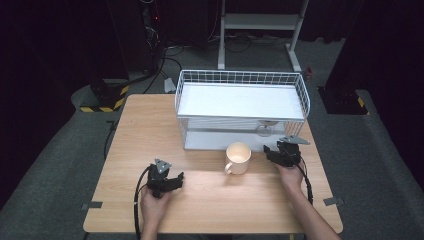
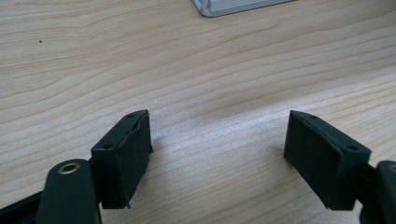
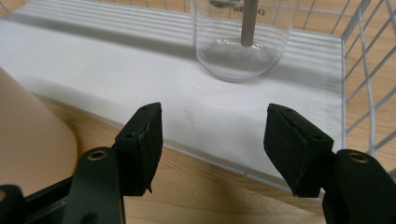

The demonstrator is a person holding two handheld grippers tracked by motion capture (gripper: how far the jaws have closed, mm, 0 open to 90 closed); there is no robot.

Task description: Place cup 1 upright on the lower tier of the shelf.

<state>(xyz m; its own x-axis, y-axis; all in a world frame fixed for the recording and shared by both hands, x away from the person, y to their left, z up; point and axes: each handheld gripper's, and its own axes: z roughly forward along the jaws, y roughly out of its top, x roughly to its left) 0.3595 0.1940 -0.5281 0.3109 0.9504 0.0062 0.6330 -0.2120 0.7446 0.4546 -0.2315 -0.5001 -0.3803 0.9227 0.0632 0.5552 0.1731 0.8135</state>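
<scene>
Beside the cream mug [image 1: 238, 157], the right claw [image 1: 272, 150] gapes empty, facing the glass [image 3: 240, 39]; left claw [image 1: 176, 178] likewise apart.

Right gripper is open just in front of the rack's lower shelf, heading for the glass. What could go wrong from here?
1. The mug stands close beside the right gripper; a sideways swing could knock it.
2. The glass is clear and smooth, and might slip or tip if pinched off-centre.
3. The rack has an upper shelf low over the glass, so lifting early could strike it.
</scene>
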